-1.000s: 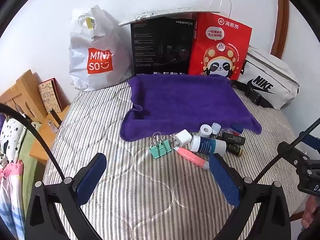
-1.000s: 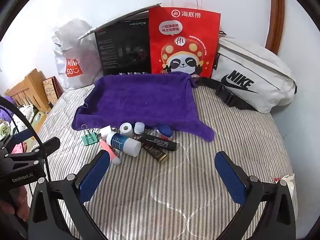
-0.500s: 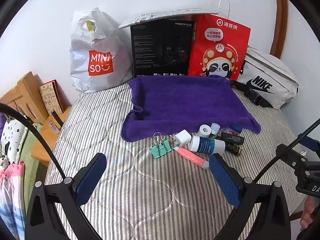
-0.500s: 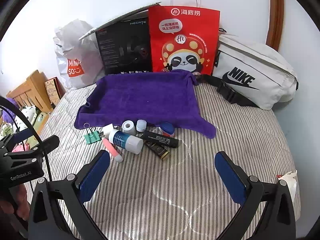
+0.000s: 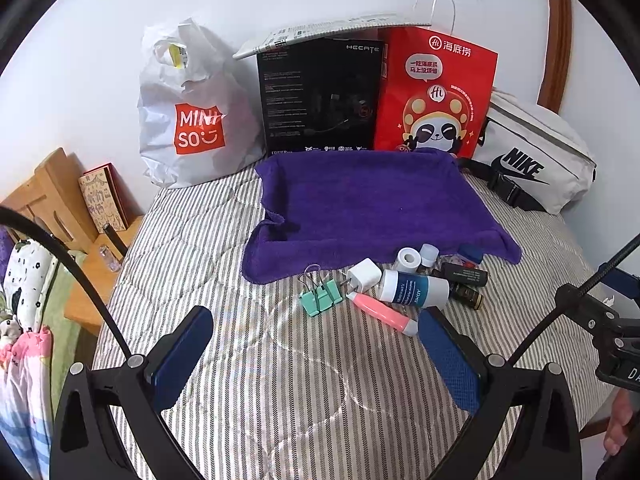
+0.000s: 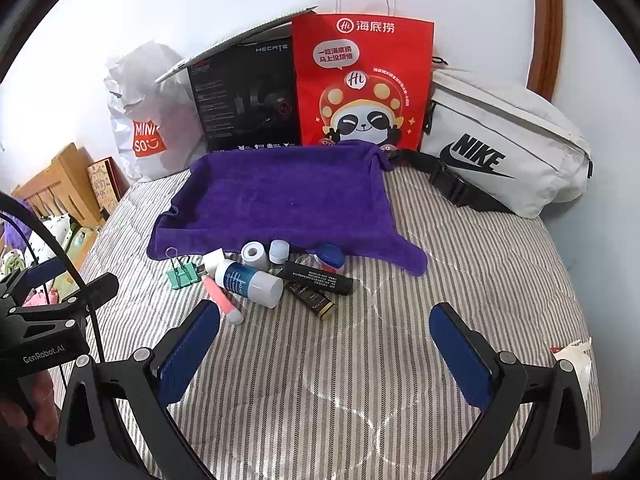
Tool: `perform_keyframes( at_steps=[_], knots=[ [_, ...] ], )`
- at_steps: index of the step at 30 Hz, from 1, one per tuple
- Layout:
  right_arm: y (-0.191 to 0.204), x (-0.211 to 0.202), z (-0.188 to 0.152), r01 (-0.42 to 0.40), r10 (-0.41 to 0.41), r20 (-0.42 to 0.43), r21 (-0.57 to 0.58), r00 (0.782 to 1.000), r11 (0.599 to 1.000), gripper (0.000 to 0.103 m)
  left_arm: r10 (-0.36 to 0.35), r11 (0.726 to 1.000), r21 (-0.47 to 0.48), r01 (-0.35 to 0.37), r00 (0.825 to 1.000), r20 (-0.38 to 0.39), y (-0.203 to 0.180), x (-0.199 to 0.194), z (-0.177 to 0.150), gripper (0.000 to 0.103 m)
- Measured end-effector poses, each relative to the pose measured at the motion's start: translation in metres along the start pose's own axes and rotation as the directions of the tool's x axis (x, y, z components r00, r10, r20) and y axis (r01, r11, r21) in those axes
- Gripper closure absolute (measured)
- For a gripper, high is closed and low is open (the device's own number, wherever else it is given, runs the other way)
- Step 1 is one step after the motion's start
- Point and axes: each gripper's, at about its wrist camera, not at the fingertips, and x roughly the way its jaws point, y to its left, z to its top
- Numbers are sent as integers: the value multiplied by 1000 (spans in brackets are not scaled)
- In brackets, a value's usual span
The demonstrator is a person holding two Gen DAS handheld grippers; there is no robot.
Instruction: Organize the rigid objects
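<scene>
Purple terry towel (image 5: 376, 204) lies spread on the striped quilt (image 5: 280, 380) at about 12 o'clock from both grippers, and nothing rests on its flat middle. The small rigid items sit heaped along its near edge: a green binder clip (image 5: 320, 298) at the 9 o'clock end, then a white plug adapter (image 5: 363, 275), a pink tube (image 5: 380, 314), a white and blue bottle (image 5: 414, 290), a white tape roll (image 5: 407, 259), a small capped vial (image 5: 428, 254) and two dark tubes (image 5: 464, 276) toward 3 o'clock.

Over the last second little has moved in the pile; both wrist views have merely drifted back a touch, so the cluster sits slightly further from the fingers. The left gripper (image 5: 316, 346) is spread wide and carries nothing, its right pad just beside the tip of the pink tube. The right gripper (image 6: 324, 346) is likewise wide apart and bare, with the pile at its 11 o'clock.

Judging by this, sorting has not begun. The likely first move is a reach for an outlying piece, the binder clip or the pink tube, to set on the towel.
</scene>
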Motion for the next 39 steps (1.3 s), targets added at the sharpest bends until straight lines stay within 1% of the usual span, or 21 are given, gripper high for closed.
perform_keyframes(
  at_steps=[39],
  knots=[
    [4, -4, 2, 9, -9, 4, -14, 1000, 1000, 0, 7, 1000, 7, -7, 1000, -6, 2, -2, 1, 0]
  ],
)
